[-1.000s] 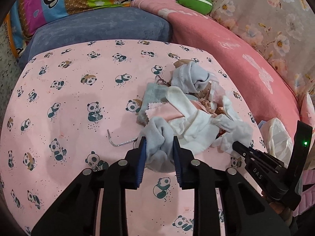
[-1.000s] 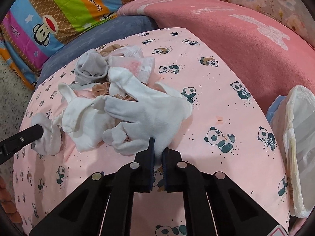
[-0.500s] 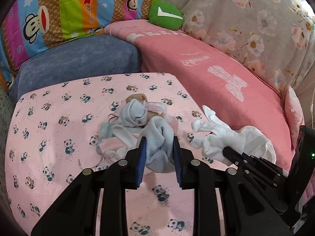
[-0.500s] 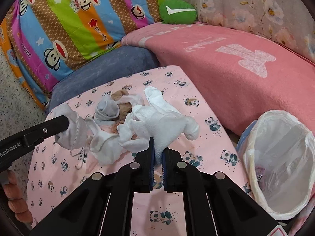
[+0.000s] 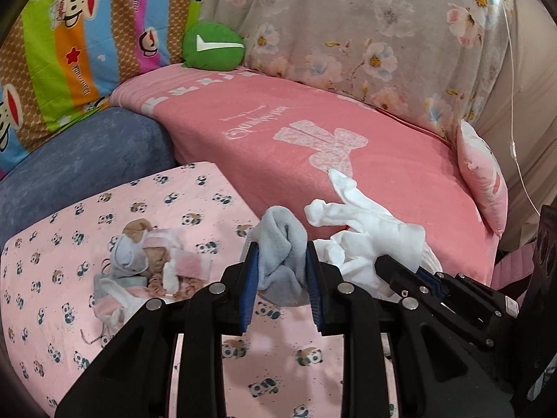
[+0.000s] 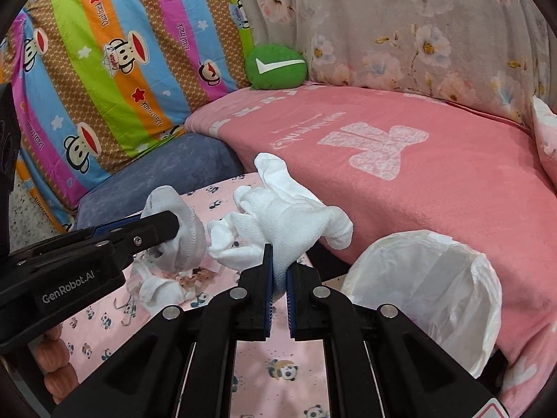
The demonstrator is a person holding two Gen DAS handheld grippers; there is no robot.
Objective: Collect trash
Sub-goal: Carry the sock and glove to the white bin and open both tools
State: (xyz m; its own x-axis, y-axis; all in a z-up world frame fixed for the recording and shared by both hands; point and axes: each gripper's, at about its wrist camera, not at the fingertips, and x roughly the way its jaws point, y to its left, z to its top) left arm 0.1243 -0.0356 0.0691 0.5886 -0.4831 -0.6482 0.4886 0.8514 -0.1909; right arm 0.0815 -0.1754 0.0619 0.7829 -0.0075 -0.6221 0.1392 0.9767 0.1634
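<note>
Clamping grey sock in left gripper, right gripper pinching white glove, cuff hidden

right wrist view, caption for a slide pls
Right hand-held gripper shut on a white knit glove, raised near the white-lined trash bin.

The white-lined bin stands open-mouthed beside the tabletop; a heap of rags crowds the tabletop's far left, the near cloth bare.
</note>
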